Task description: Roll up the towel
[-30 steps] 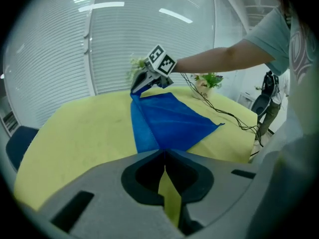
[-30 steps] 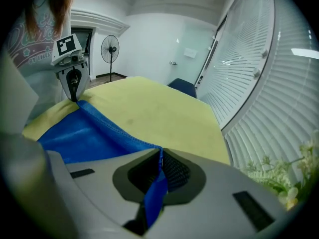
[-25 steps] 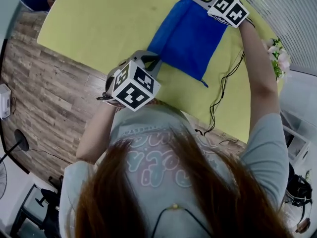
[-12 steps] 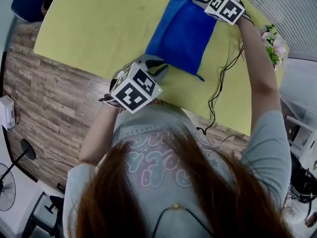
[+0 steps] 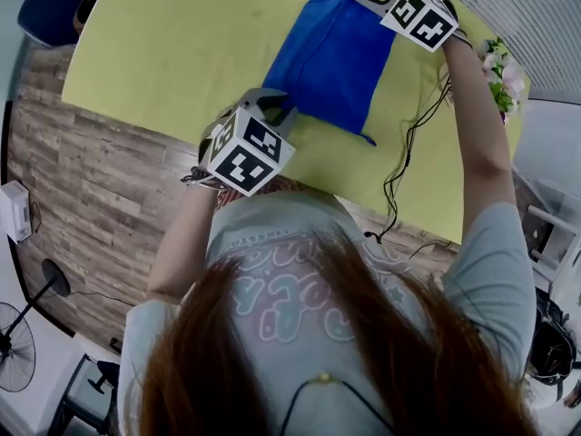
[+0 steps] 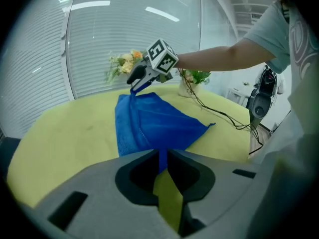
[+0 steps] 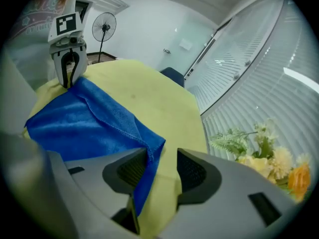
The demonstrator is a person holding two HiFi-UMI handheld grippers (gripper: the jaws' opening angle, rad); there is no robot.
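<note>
Plainly soft, light and floppy, the blue towel (image 5: 331,57) lies, seemingly folded, on the yellow table (image 5: 163,53). The left gripper (image 6: 162,156) pinches its near corner tight; the right gripper (image 7: 162,171) is opening, with the far corner loose between its jaws. Best held by corners or hem.

A round yellow-green table (image 5: 182,53) stands on a wood-plank floor (image 5: 82,207). White blinds (image 6: 40,59) line the curved wall behind it, under bright light strips (image 6: 89,5). Flowers (image 6: 124,62) sit at the table's edge. A fan (image 7: 103,28) stands by a white wall (image 7: 144,24), near a blue chair (image 5: 54,7).
</note>
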